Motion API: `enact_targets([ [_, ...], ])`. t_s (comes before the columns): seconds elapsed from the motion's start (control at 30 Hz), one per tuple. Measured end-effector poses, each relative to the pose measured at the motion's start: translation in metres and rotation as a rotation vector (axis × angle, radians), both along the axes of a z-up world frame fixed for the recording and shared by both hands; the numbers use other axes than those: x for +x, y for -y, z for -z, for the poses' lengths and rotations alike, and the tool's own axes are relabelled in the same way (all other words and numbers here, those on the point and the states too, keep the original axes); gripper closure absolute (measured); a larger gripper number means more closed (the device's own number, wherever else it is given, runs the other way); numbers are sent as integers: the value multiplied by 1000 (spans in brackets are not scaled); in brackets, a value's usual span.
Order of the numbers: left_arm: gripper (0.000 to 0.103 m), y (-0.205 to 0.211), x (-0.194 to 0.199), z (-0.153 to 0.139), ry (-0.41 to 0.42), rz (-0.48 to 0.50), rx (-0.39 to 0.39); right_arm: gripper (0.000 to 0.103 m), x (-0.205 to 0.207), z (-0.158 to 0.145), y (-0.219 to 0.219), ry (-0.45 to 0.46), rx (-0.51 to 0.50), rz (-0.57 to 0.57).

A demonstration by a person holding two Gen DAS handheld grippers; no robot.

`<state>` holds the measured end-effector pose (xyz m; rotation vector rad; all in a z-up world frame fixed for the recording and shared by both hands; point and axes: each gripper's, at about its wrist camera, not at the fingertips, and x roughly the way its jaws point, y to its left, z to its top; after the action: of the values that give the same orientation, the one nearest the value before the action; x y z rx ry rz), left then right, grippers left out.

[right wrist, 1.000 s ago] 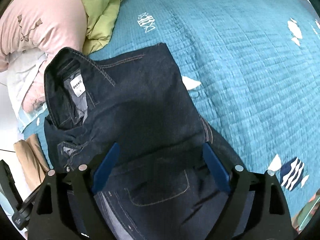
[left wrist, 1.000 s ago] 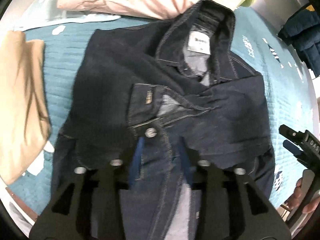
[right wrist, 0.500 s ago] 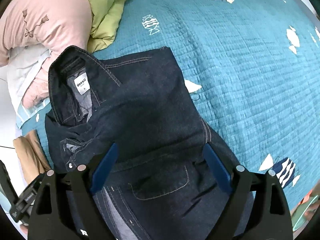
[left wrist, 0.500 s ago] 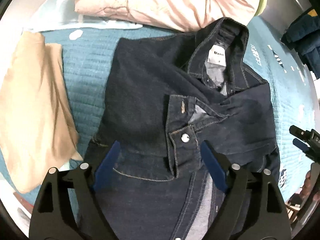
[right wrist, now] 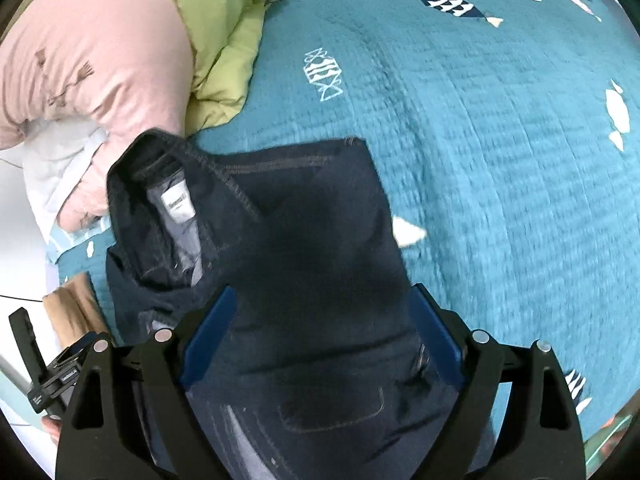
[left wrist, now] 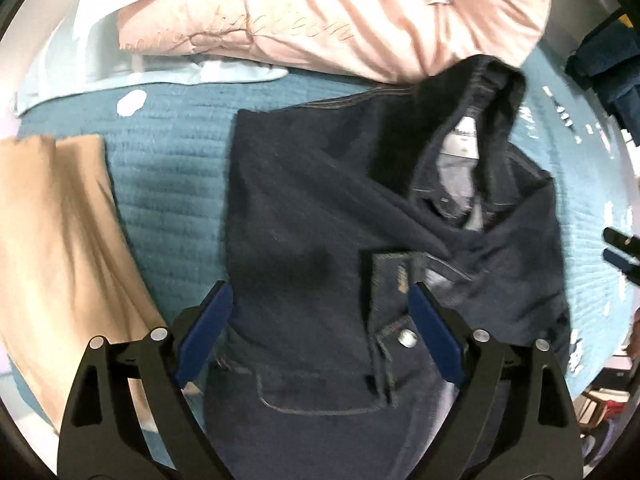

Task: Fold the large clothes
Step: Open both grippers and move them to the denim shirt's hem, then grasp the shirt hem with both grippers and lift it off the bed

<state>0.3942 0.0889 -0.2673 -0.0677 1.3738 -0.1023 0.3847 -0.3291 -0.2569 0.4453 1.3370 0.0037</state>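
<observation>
A dark denim jacket [left wrist: 312, 216] lies partly folded on the teal bedspread [left wrist: 172, 176], collar and white label toward the pillows. It also shows in the right wrist view [right wrist: 320, 264]. My left gripper [left wrist: 318, 300] is open above the jacket's lower left part, with nothing between its blue pads. My right gripper [right wrist: 320, 300] is open above the jacket's lower right part, also empty. The right gripper shows at the right edge of the left wrist view [left wrist: 622, 248]. The left gripper shows at the lower left of the right wrist view [right wrist: 44, 372].
A pink duvet [left wrist: 320, 20] and a green quilt [right wrist: 224, 32] lie piled at the head of the bed. A folded tan garment [left wrist: 52, 248] lies left of the jacket. Dark blue clothes [left wrist: 612, 60] sit at the far right. Bare teal bedspread [right wrist: 500, 184] stretches right of the jacket.
My left gripper opened from shut on the jacket and drew back and left. My right gripper stayed open and shifted slightly. The jacket lies where it was folded.
</observation>
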Motion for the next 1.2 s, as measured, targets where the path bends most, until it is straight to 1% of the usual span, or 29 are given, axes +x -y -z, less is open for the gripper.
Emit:
enact_targets([
  [0.2,13,-18,38,19,-29,-33,-24,19,32,26,6,-12,29,-3],
  [0.3,13,-22,58,30,-40,-29,-11,21,46,42,6,-11,86,-44],
  [0.33,13,-23,63,34,-43,-29,-12,22,49,44,5,-3,84,-55],
  [0.4,13,-25,74,43,-48,-36,-26,25,59,51,2,-6,39,-82],
  [0.47,13,-27,86,53,-58,-50,-29,26,71,58,3,-15,11,-86],
  [0.6,13,-33,101,72,-86,-77,-59,26,93,75,8,-41,22,-70],
  [0.7,11,-40,108,77,-60,-119,-92,26,104,84,4,-38,-46,-90],
  [0.77,11,-41,110,77,-34,-134,-109,26,106,90,2,-12,-19,-80],
  [0.8,11,-43,111,75,-13,-129,-110,29,106,94,1,-10,-1,-77],
  [0.83,19,-43,112,74,14,-118,-93,32,106,100,-2,-22,-3,-83],
  [0.87,42,-39,110,74,45,-97,-7,38,105,102,-8,-22,-63,-110],
  [0.9,44,-34,111,73,62,-76,33,42,104,101,-14,-10,-106,-136],
  [0.93,55,-28,108,70,88,-52,55,47,102,98,-16,4,-124,-132],
  [0.97,65,-24,106,68,102,-41,86,60,99,95,-14,16,-134,-110],
  [1.0,70,-22,105,67,106,-40,98,68,96,94,-9,21,-136,-87],
  [1.03,77,-24,105,66,106,-54,90,82,93,92,-4,23,-126,-68],
  [1.07,81,-25,105,65,103,-71,76,88,89,90,4,28,-85,-36],
  [1.1,84,-30,105,63,95,-102,49,92,86,88,9,30,-53,-13],
  [1.13,87,-33,105,60,89,-119,27,92,81,83,13,36,-19,13],
  [1.2,88,-30,102,53,98,-100,36,93,76,69,9,67,-35,-13],
])
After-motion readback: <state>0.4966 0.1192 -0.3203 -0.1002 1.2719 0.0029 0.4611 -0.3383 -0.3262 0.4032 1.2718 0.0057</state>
